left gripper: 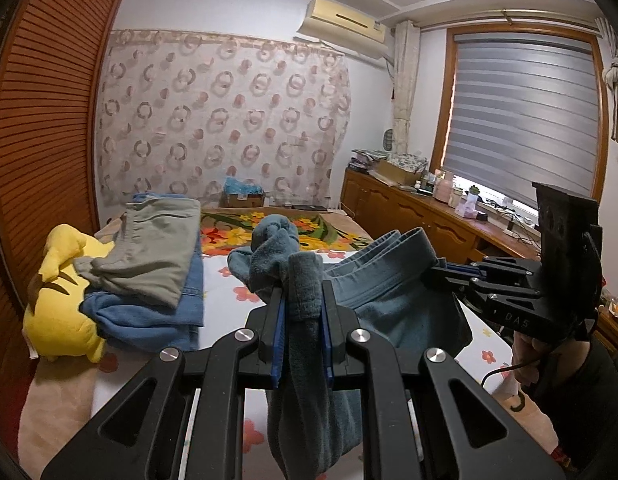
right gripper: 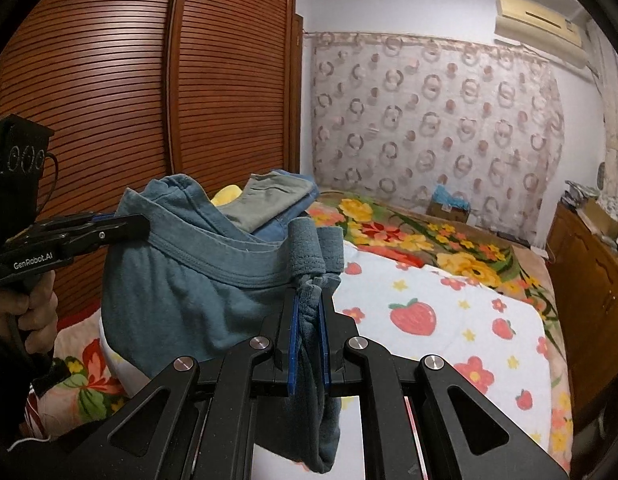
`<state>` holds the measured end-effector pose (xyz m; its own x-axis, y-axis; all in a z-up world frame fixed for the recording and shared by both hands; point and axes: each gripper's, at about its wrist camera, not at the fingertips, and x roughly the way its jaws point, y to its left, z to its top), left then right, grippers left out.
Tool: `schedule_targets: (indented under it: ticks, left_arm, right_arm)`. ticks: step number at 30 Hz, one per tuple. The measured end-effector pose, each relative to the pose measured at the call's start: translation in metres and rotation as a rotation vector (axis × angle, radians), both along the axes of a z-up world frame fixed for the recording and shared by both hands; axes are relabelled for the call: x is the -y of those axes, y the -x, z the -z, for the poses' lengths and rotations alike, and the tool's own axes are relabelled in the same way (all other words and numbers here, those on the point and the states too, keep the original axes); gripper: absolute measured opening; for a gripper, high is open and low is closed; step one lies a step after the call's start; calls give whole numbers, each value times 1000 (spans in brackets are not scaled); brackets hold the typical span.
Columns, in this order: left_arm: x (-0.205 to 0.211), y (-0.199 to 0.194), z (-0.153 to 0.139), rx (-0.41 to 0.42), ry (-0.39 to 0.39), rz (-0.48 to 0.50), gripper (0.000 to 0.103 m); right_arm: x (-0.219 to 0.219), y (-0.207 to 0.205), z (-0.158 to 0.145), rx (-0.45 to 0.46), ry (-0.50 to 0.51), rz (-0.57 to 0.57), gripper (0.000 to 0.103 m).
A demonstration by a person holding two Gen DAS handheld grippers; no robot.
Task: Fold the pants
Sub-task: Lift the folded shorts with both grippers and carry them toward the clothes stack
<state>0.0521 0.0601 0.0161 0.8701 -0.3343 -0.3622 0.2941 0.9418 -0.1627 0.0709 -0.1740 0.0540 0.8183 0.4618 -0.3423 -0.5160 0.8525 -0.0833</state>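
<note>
From the left wrist view, the left gripper [left gripper: 303, 300] was clenched on a bunched fold of the teal pants [left gripper: 393, 304], fleecy cloth squeezed between its blue pads and hanging below them; the pants were held up above the bed [left gripper: 225, 280], their waistband stretched across to the right gripper [left gripper: 437, 274], which pinched the other end; a hand [left gripper: 527, 360] gripped that tool's handle at the right edge; on the bed to the left lay a stack of folded clothes [left gripper: 149, 276], grey on top of blue, resting against a yellow plush toy [left gripper: 59, 312].

From the right wrist view, the right gripper [right gripper: 308, 312] was closed on a gathered strip of the teal pants [right gripper: 181, 292], cloth trailing beneath the jaws; the waistband ran left to the left gripper [right gripper: 143, 226], clamped on it, with a hand [right gripper: 25, 312] on its handle; the pants sagged between the two tools, clear of the strawberry-print sheet [right gripper: 449, 320]; the stack of folded clothes [right gripper: 269, 200] showed behind them, in front of the slatted wardrobe [right gripper: 149, 80].
</note>
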Motion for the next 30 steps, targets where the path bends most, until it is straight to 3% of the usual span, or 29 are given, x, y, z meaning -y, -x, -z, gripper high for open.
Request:
schedule_targets:
  ticks: [13,21,30]
  left_arm:
    - [-30,6,2,-3,-4,-59,16]
    - [-48,-13,4,-23,-7,-85,16]
    - [-63,-50,-16,1,2,-104,16]
  right_arm:
    - [-12,-17,-2,7,27,-51,9]
    - [-20,-44,-1,-9,41,-94,9]
    - [-24,-89,-27,21,63,-104,9]
